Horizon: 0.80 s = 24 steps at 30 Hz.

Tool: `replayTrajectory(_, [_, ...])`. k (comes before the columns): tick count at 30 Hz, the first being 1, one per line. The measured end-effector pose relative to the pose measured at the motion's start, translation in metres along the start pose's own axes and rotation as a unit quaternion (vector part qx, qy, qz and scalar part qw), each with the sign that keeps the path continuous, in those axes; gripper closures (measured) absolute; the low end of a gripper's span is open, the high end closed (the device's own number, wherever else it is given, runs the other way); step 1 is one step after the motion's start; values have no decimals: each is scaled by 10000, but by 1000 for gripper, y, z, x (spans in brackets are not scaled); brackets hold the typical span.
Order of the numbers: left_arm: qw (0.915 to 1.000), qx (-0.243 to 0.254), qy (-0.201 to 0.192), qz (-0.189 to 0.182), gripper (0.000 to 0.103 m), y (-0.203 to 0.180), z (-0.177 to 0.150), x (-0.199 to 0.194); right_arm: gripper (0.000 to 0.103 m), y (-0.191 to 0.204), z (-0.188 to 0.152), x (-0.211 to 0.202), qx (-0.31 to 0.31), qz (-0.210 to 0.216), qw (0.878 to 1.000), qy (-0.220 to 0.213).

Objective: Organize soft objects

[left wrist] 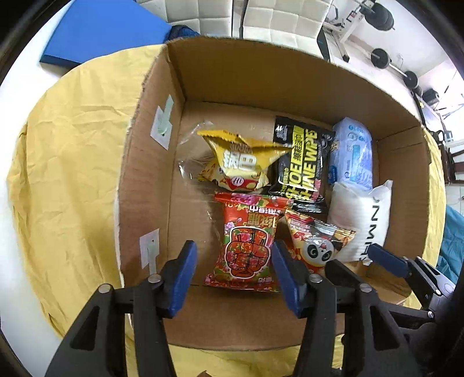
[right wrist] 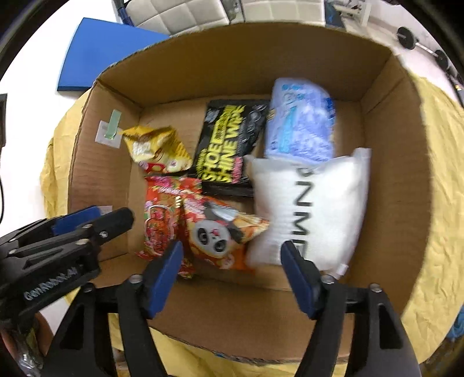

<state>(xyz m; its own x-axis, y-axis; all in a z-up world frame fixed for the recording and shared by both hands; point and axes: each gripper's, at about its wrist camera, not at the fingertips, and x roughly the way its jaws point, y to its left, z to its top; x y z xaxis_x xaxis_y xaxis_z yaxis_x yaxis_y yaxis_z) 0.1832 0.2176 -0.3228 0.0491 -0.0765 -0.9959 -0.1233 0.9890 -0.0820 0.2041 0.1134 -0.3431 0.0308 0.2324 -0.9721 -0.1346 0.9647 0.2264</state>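
An open cardboard box (left wrist: 220, 78) (right wrist: 220, 66) on a yellow cloth holds several soft packs: a yellow snack bag (left wrist: 243, 159) (right wrist: 156, 145), a red snack bag (left wrist: 246, 240) (right wrist: 159, 214), a panda snack bag (left wrist: 316, 240) (right wrist: 220, 235), black shoe-shine wipes (left wrist: 301, 162) (right wrist: 229, 145), a blue tissue pack (left wrist: 352, 150) (right wrist: 301, 119) and a white pillow pack (left wrist: 359, 220) (right wrist: 310, 203). My left gripper (left wrist: 232, 272) (right wrist: 92, 214) is open and empty above the red bag. My right gripper (right wrist: 232, 275) (left wrist: 385, 258) is open and empty above the panda bag and the pillow pack.
The yellow cloth (left wrist: 75, 162) (right wrist: 435, 203) covers the white table under the box. A blue pad (left wrist: 104, 29) (right wrist: 107, 49) lies at the back left. White padded chairs (left wrist: 284, 17) and gym equipment (left wrist: 380, 55) stand behind the table.
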Motion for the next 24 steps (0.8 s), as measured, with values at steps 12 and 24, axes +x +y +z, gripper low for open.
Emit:
replayTrajectory(12, [9987, 62, -458, 199, 4, -11, -13, -25, 0, -33, -10, -33, 222, -595, 9973, -356])
replayTrajectory(24, [9962, 40, -839, 230, 4, -23, -22, -56, 0, -44, -24, -68, 311, -645, 9954, -634])
